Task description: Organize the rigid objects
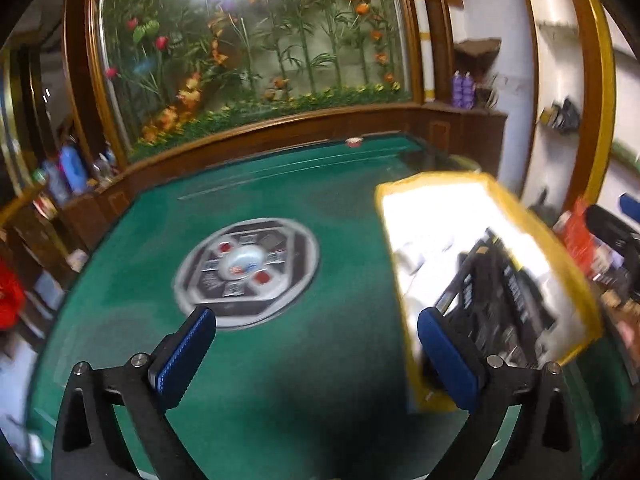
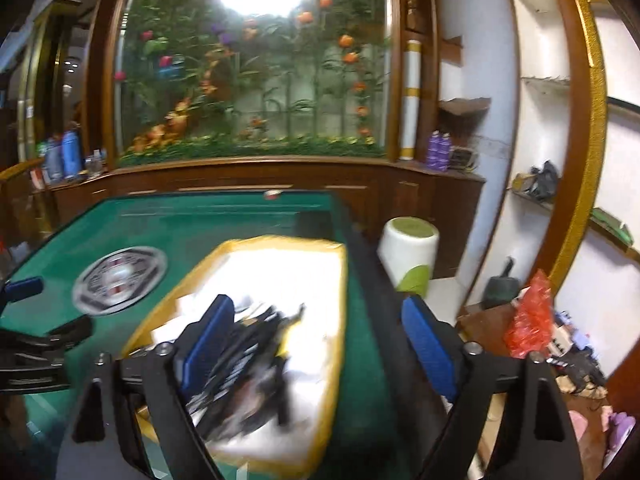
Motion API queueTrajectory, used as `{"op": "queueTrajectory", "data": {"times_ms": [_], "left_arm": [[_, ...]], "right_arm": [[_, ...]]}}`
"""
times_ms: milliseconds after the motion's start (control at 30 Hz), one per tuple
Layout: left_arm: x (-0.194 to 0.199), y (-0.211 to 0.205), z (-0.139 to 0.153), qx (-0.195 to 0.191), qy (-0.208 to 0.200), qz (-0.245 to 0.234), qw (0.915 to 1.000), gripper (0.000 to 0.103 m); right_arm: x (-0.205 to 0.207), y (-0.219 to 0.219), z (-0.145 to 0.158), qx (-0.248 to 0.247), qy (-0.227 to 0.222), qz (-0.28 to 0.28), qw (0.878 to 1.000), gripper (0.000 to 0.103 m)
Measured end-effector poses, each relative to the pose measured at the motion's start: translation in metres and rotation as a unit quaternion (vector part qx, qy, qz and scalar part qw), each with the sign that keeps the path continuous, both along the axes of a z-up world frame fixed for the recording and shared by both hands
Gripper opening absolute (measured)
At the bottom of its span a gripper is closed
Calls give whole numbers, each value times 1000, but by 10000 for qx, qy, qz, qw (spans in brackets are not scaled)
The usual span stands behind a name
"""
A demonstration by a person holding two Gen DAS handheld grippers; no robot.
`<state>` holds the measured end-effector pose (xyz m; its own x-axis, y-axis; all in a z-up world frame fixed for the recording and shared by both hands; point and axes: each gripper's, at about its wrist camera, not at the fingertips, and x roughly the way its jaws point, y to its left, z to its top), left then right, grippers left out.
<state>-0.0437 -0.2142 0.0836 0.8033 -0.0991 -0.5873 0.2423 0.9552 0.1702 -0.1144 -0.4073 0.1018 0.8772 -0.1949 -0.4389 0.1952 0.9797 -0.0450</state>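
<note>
A white tray with a yellow rim [image 1: 476, 216] [image 2: 280, 264] lies on the right part of the green table [image 1: 260, 200] [image 2: 192, 224]. Several dark rigid objects [image 1: 500, 300] [image 2: 248, 360] are heaped in its near half, blurred. My left gripper [image 1: 316, 354] is open and empty above the felt, its right finger [image 1: 448, 360] against the tray's near left edge. My right gripper [image 2: 318, 346] is open and empty above the tray's near end, its left finger [image 2: 208, 344] in front of the heap. The left gripper also shows at the left edge of the right wrist view [image 2: 24, 288].
A round control panel [image 1: 248, 268] [image 2: 120, 280] sits in the table's middle. A small red-and-white object [image 1: 354, 142] lies at the far edge. A wooden cabinet with bottles [image 1: 72, 168] stands behind. A white-green cylinder [image 2: 408, 256] and floor clutter [image 2: 532, 320] stand to the right.
</note>
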Motion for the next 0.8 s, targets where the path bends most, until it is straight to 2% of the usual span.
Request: {"op": "queueTrajectory", "data": {"times_ms": [100,167,267,533,800], "left_arm": [[-11,4,-2,321,-83,137,9994,102],[-17,6,-3,463,-82,68,9989,102],[-28,15,-1,263,-143,-76,9995,102],[-30,20,-1,354,-203,-32,9992,102],[-30,22,-3,178,18,-229,9996,102]], "right_arm": [[-13,14,-5,99,81,136,9998,87],[-18,20,-10,194,155,107,9996,87],[-24,27,-15,295,208,86,9993,87],[-29,43,-18,219,259,109,9994,87],[-27,53,-17,170,300,183,9992,87]]}}
